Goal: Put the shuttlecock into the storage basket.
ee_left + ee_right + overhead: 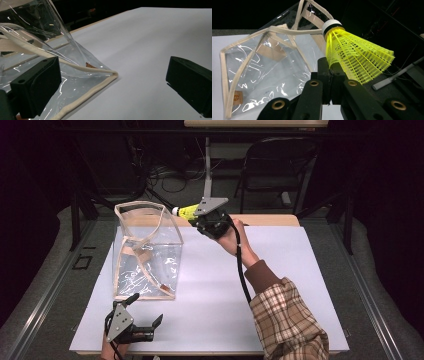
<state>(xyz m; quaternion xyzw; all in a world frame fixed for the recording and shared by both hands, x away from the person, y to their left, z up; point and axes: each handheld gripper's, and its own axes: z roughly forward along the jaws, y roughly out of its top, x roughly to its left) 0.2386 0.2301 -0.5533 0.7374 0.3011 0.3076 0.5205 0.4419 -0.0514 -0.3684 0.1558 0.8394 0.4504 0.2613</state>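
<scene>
Carrying step: the right gripper (332,82) pinches a yellow shuttlecock (354,55) by its skirt, held just beside the clear bag's (147,252) open rim. Left gripper (145,312) is spread near the bag's corner on the table (280,285). Next move, by my judgement: bring the shuttlecock over the opening and release.

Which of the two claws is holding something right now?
The right claw, raised beside the clear bag, pinches a yellow shuttlecock by its skirt. The left claw, low near the table's front edge, stands open with nothing between its jaws.

Glossy clear plastic bag (147,255) with cloth trim, yellow plastic-mesh shuttlecock (354,56), matt white table (280,285)
</scene>
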